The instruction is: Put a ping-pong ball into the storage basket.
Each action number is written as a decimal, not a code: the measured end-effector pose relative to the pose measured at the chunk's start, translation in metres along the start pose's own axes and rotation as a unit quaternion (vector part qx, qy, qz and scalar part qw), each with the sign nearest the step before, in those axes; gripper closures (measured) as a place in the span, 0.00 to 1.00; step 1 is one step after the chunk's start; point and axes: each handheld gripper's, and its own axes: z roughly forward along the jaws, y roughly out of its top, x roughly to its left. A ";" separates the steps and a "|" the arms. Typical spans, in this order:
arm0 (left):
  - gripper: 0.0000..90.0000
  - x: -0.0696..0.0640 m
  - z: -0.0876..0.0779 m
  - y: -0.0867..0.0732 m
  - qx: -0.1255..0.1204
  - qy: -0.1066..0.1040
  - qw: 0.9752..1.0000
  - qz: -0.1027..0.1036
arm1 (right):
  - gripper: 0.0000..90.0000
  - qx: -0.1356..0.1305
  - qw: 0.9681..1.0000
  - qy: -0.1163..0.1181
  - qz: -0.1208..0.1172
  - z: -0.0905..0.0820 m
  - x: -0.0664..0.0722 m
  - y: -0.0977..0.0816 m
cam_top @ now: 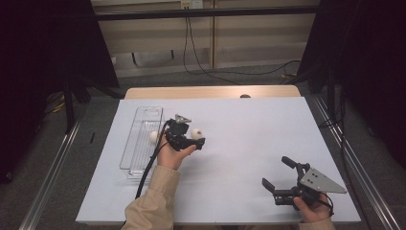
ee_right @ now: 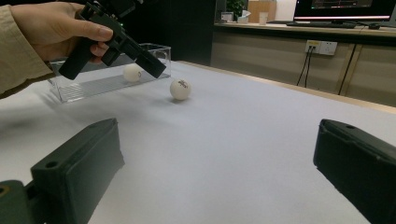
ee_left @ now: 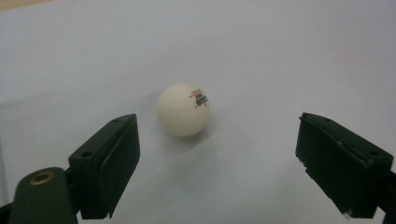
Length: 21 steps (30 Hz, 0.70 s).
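Note:
A white ping-pong ball (cam_top: pixel 197 132) with small red and black print lies on the white table (cam_top: pixel 249 129). In the left gripper view the ball (ee_left: pixel 183 109) sits just ahead of the jaws, which stand wide apart and do not touch it. My left gripper (cam_top: pixel 195 140) is open and hovers low beside the ball. A second white ball (cam_top: pixel 153 136) rests inside a clear plastic tray (cam_top: pixel 140 120) to the left. My right gripper (cam_top: pixel 277 172) is open and holds nothing near the table's front right; its view shows both balls (ee_right: pixel 180 89) (ee_right: pixel 132 72) far off.
The clear tray (ee_right: pixel 93 81) lies lengthwise along the table's left side, close behind the hand on the left gripper (ee_right: pixel 116 42). A wooden strip (cam_top: pixel 210 92) runs along the far edge. Metal rails flank the table on both sides.

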 end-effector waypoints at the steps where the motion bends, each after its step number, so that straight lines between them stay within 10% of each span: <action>1: 0.15 0.000 0.001 0.000 0.000 0.000 1.000 -0.001 | 0.00 0.000 1.000 0.000 0.000 0.000 0.000 0.000; 21: 0.15 0.004 0.015 -0.002 -0.002 0.017 1.000 0.001 | 0.00 0.001 1.000 0.000 0.001 0.000 0.000 0.000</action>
